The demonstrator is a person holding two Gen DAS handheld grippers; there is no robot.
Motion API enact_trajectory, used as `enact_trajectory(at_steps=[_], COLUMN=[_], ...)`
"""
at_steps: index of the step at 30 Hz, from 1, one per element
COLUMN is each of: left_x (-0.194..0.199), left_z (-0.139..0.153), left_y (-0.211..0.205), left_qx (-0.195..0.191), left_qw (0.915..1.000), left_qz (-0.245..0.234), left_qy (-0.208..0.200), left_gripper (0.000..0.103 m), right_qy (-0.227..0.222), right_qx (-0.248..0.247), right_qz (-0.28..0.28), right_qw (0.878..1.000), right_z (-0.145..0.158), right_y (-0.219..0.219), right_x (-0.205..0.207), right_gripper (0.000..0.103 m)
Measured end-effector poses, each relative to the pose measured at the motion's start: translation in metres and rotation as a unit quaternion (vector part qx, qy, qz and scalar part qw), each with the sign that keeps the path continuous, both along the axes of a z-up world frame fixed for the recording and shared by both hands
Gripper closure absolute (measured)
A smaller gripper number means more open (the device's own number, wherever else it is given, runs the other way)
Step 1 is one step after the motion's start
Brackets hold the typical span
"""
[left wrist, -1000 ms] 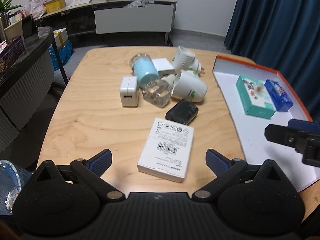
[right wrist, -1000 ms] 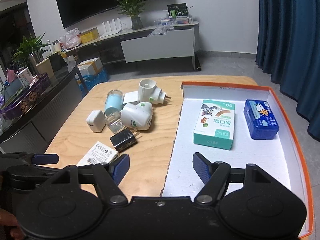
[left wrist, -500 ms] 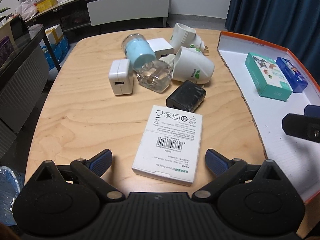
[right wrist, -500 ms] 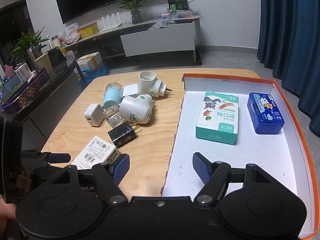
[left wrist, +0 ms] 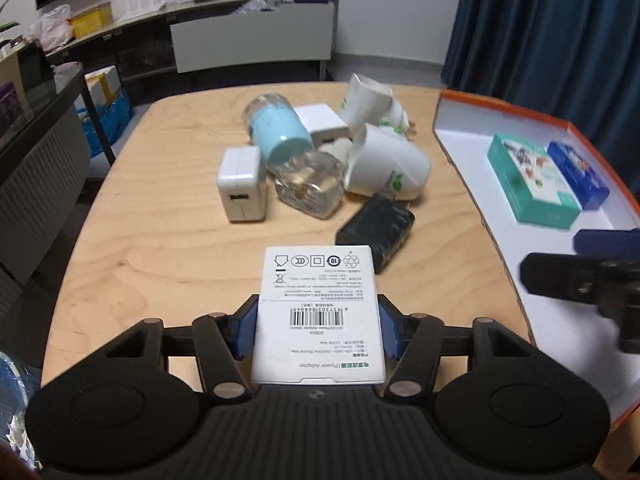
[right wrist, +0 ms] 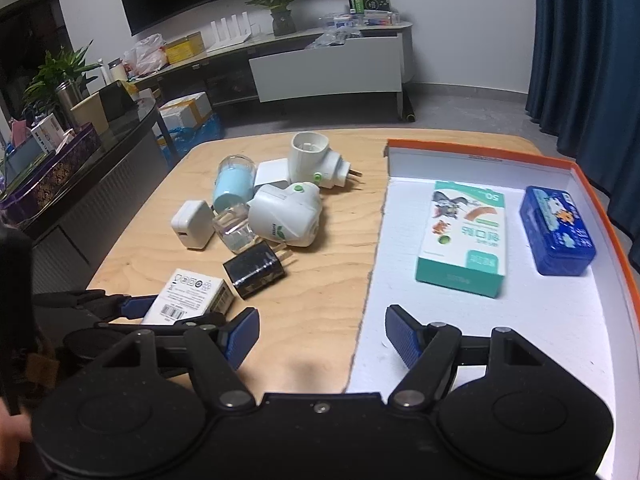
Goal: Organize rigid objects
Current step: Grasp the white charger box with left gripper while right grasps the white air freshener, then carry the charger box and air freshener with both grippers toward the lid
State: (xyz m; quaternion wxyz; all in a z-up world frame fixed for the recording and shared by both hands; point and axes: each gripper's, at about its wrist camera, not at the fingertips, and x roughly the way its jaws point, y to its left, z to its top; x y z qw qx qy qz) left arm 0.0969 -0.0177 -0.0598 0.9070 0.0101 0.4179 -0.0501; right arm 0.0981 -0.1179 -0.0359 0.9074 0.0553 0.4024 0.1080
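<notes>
On the wooden surface, items listed from largest to smallest:

Tray: an orange-rimmed, white-floored tray lies on the right part of the surface. It holds a teal carton and a blue box, side by side and apart.

Left gripper: the left gripper is closed on the white power adapter box, its blue pads pressing the two long side faces near the box's near end.

Right gripper: the right gripper is spread wide and holds nothing. It hangs over the tray's left edge, one finger above bare wood and the other above the white tray floor.

Power adapter box: flat, label side up, barcode visible. Whether it is lifted or resting on the surface cannot be told.

Key relation: the box's long axis runs straight forward along the left gripper's fingers. The tray lies to the right of that gripper, with the right gripper between them. The coming move is judged to be a rightward carry into the tray's open near floor.

Remaining pile: ahead of the box lie a black charger, two white plug-in units, a clear-cased plug, a blue-capped jar and a white USB charger, clustered and mostly touching.
</notes>
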Motion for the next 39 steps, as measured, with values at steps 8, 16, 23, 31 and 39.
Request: enact_trajectory(at_steps=[8,16,23,31,39], left_x=[0.004,0.012,0.019,0.023,0.018], left_z=[0.026,0.028,0.022,0.018,0.025], left_y=[0.019,0.037,0.045,0.048,0.041], left_qx=[-0.021,-0.043,-0.052,-0.062,-0.064], left_qw=[0.9988,0.9973,0.9968,0.9963,0.9961], left_qz=[0.027,0.045,0.05,0.053,0.05], left_qy=[-0.034,-0.037,-0.034,-0.029,-0.034], left_gripper=[0.043,0.043,0.043,0.043,0.043], right_qy=[0.008,0.02,0.031,0.027,-0.018], right_qx=[0.048,0.07,0.083,0.116,0.065], right_qz=[0.002,-0.007,-0.032,-0.033,-0.03], right_qw=[0.999,0.997,0.996,0.992,0.997], right_z=[-0.001,-0.019,-0.044,-0.044,-0.024], right_y=[0.012,0.036,0.042,0.023,0.018], right_x=[0.045,0.1,0.129,0.128,0.094], right_gripper=[0.018,0.014,0.014,0.026,0.027])
